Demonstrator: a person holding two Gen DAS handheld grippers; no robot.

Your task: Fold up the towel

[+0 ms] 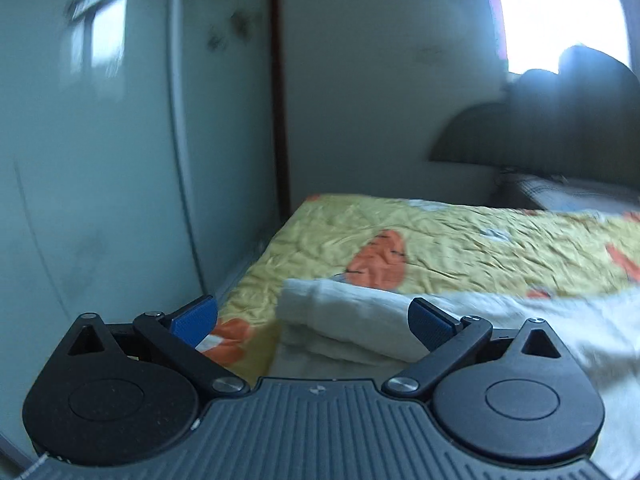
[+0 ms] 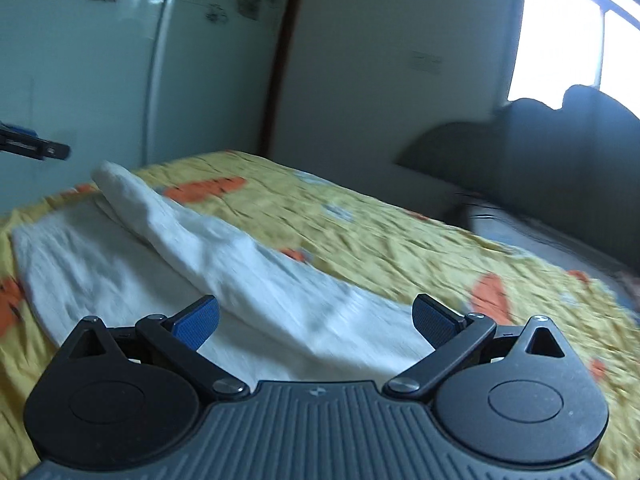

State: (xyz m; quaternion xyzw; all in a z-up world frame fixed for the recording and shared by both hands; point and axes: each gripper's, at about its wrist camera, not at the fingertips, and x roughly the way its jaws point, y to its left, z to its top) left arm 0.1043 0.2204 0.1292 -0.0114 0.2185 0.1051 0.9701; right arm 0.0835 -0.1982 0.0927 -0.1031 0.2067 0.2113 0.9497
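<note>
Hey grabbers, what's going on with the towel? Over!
Left gripper open, empty. Right gripper open, empty. White towel on yellow bedspread, far edge flopped over. Nothing in the way.

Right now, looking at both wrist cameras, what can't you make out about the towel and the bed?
- Towel: near edge hidden behind the right gripper body in the right wrist view.
- Towel's right part in the left wrist view: motion-blurred and cut off by the frame edge.
- Bedspread: print blurred in both views.
- Number of towel layers: unclear.
</note>
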